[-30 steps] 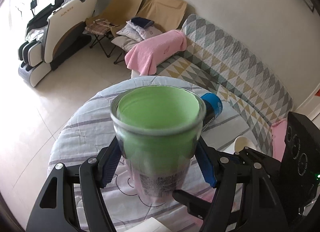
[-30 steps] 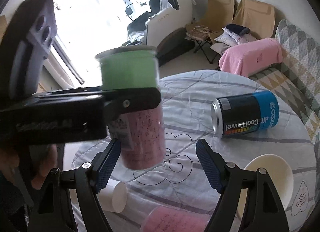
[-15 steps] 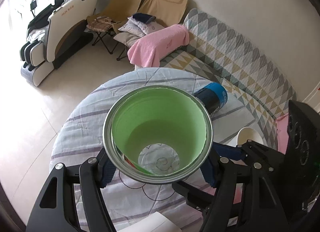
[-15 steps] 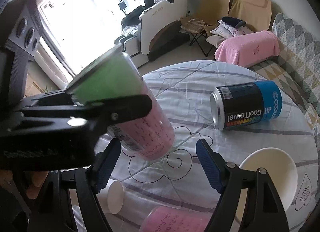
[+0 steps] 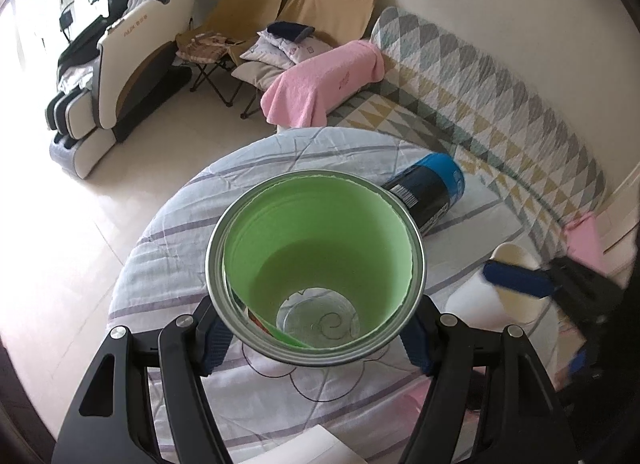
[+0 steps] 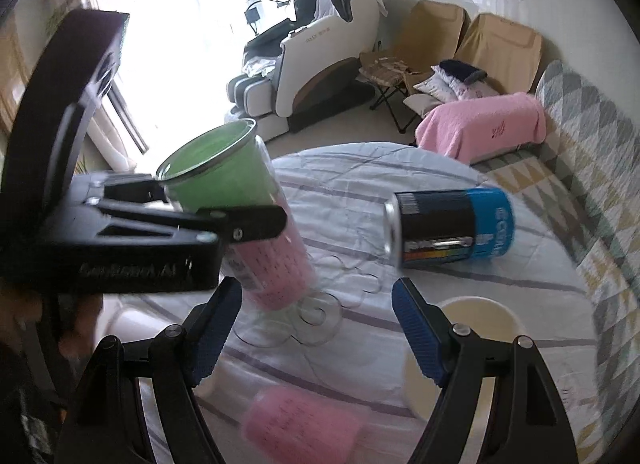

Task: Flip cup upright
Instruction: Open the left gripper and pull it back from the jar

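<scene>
Left tool (image 5: 316,340) stays clamped on cup (image 6: 240,215), now lower, base near table (image 6: 520,264); right tool (image 6: 316,328) apart.

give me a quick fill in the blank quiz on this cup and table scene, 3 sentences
1. The cup is clamped in the ____ gripper.
2. The inside lining of the cup is ____.
3. The blue and black can on the table lies on its ____, while the right gripper holds nothing.

Missing words: left; green; side
</scene>
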{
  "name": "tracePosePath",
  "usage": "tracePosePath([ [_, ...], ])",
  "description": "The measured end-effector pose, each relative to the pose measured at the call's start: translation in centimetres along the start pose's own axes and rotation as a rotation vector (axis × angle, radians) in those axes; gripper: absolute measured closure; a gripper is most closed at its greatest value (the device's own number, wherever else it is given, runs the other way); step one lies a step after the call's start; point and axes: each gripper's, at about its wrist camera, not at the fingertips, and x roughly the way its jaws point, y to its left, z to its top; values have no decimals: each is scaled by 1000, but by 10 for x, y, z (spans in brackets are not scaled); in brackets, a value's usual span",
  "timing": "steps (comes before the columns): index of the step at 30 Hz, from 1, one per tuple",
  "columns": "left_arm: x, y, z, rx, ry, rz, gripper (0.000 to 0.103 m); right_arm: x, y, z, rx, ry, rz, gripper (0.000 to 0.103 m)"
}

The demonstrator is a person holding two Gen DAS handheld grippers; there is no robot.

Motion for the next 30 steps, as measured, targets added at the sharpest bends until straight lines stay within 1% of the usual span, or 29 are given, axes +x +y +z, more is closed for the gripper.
tracePosePath([
  [5, 3, -9, -2, 31, 5, 28, 32, -11, -5, -8, -56, 9, -60, 24],
  [9, 3, -18, -4, 60, 35, 50, 32, -14, -6, -14, -79, 21, -83, 24],
  [10, 2, -20, -5, 59, 40, 48, 30, -15, -7, -15, -83, 24, -81, 24],
  [12, -3, -22, -6, 54, 48, 66, 26, -19, -7, -17, -84, 30, -78, 24],
  [14, -8, -24, -7, 48, 45, 98, 17, -24, -9, -18, -84, 33, -75, 24],
  [20, -30, -33, -15, 38, 12, 181, 12, -46, -12, -21, -84, 26, -78, 24],
  [24, -54, -41, -23, 51, -20, 294, 12, -60, -14, -26, -84, 20, -84, 24],
  [27, -75, -46, -33, 24, -49, 354, 9, -71, -14, -34, -96, 13, -87, 24],
  [30, -96, -53, -49, -24, -103, 373, 8, -81, -13, -45, -104, 0, -84, 24],
])
